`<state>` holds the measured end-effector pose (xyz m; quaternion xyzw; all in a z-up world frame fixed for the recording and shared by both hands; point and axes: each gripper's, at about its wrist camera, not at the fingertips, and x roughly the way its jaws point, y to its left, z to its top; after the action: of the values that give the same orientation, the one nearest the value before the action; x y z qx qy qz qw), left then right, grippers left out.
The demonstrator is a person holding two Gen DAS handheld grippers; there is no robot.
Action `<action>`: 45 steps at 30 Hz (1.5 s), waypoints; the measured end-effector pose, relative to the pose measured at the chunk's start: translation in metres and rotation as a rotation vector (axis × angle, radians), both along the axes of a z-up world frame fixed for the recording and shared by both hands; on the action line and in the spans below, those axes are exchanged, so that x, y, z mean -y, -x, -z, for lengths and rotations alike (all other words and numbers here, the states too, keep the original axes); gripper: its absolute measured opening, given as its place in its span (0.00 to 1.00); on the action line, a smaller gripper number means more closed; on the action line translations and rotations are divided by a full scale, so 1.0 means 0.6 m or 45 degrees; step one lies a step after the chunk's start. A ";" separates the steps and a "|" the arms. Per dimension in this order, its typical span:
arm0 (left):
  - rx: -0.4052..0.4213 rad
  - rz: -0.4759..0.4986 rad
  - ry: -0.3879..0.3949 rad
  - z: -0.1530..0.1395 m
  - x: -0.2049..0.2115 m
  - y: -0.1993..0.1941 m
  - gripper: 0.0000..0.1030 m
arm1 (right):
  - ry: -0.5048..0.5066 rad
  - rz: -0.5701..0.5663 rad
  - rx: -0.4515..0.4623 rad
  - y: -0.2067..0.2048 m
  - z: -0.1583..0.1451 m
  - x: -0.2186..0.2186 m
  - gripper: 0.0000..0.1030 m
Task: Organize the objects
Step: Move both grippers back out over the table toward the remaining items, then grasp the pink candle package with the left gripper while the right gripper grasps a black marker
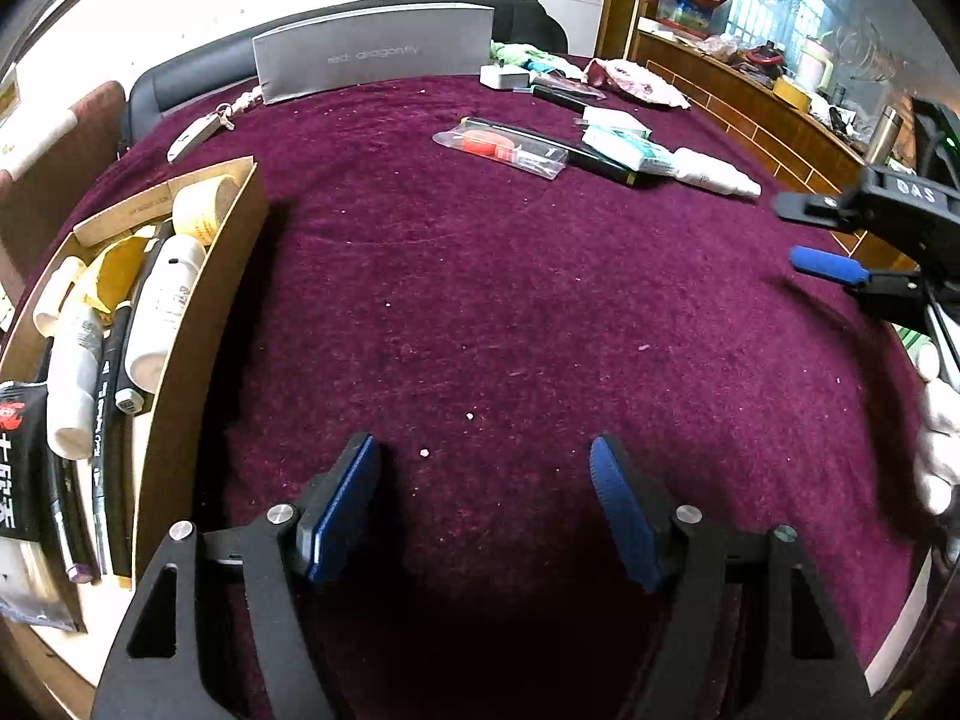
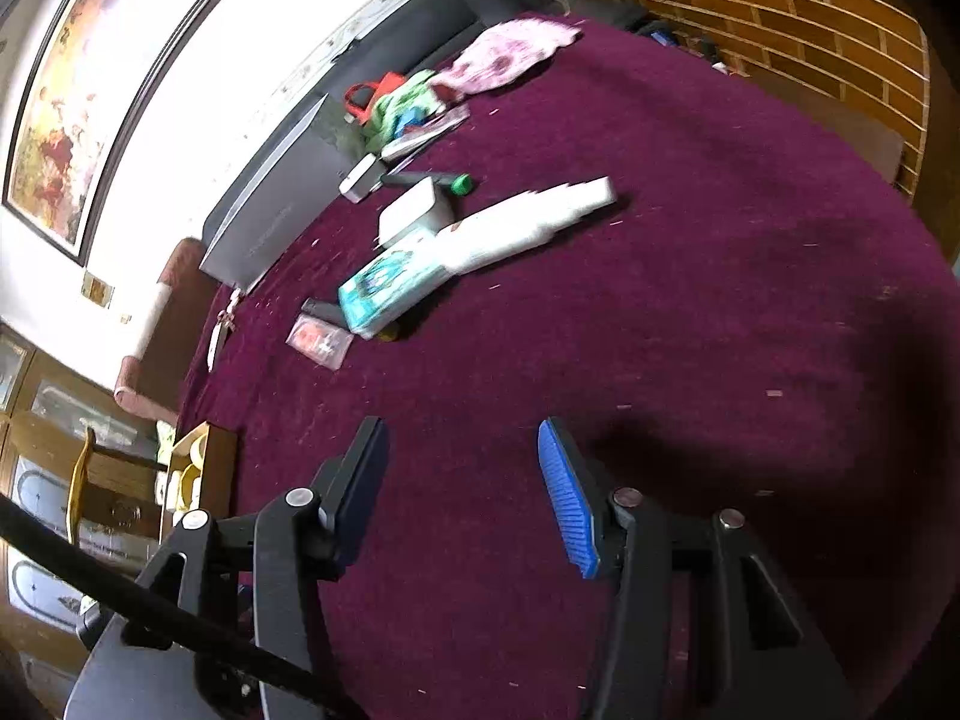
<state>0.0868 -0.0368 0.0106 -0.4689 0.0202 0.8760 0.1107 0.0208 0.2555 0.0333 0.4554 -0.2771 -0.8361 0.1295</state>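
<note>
My left gripper (image 1: pixel 483 456) is open and empty above the maroon tablecloth (image 1: pixel 480 300). A cardboard box (image 1: pixel 198 324) at its left holds tubes, markers and a tape roll. Loose items lie far ahead: a clear packet with a red object (image 1: pixel 501 147), a teal packet (image 1: pixel 624 150) and a white spray bottle (image 1: pixel 714 171). My right gripper (image 2: pixel 462 438) is open and empty; it also shows at the right edge of the left wrist view (image 1: pixel 798 231). Ahead of it lie the teal packet (image 2: pixel 390 285), the white bottle (image 2: pixel 528 228), a white box (image 2: pixel 414 213) and the clear packet (image 2: pixel 318 339).
A grey box (image 1: pixel 372 54) stands at the table's far edge, with a white adapter (image 1: pixel 504 77), a pink cloth (image 1: pixel 636 81) and a key ring (image 1: pixel 201 129) near it. A wooden counter (image 1: pixel 750 96) with clutter runs along the right. A chair (image 2: pixel 150 324) stands at the far left.
</note>
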 end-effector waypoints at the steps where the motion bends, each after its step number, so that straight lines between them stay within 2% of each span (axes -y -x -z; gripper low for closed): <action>1: 0.003 0.010 -0.011 0.000 0.000 0.000 0.71 | 0.006 -0.020 0.003 0.005 0.000 0.010 0.49; 5: 0.029 0.081 -0.004 0.007 -0.013 0.005 0.93 | 0.049 -0.119 0.011 0.030 -0.001 0.067 0.49; 7: 0.047 0.121 0.031 0.011 -0.025 0.006 0.98 | 0.086 -0.169 0.009 0.046 -0.004 0.095 0.49; 11: 0.049 0.126 0.093 0.015 -0.038 0.006 0.98 | 0.041 -0.253 -0.035 0.096 -0.028 0.162 0.49; 16: 0.044 0.137 0.058 0.014 -0.034 0.004 0.98 | -0.127 -0.310 -0.015 0.174 -0.040 0.245 0.50; 23: 0.037 0.146 0.042 0.014 -0.032 0.005 0.98 | -0.233 -0.291 0.122 0.260 0.007 0.300 0.50; 27: 0.029 0.154 0.050 0.016 -0.032 0.005 0.98 | -0.082 -0.402 0.245 0.256 0.036 0.306 0.53; 28: 0.027 0.154 0.053 0.016 -0.033 0.006 0.98 | -0.058 -0.423 0.245 0.249 0.037 0.305 0.55; 32: 0.024 0.154 0.055 0.016 -0.033 0.007 0.98 | 0.158 -0.636 0.389 0.199 0.061 0.308 0.55; 34: 0.024 0.154 0.060 0.017 -0.034 0.004 0.98 | 0.168 -0.668 0.385 0.176 0.060 0.305 0.55; 35: 0.024 0.154 0.063 0.017 -0.035 0.004 0.98 | 0.138 -0.655 0.352 0.168 0.055 0.301 0.55; 39: 0.024 0.153 0.057 0.017 -0.034 0.005 0.98 | -0.211 -0.557 0.169 0.137 0.029 0.301 0.55; 45: 0.023 0.151 0.060 0.016 -0.034 0.005 0.98 | -0.519 -0.562 0.076 0.118 0.024 0.322 0.49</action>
<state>0.0837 -0.0163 0.0013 -0.4775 0.0676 0.8629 0.1514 -0.0500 0.0624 0.0187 0.5455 -0.0015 -0.8125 0.2057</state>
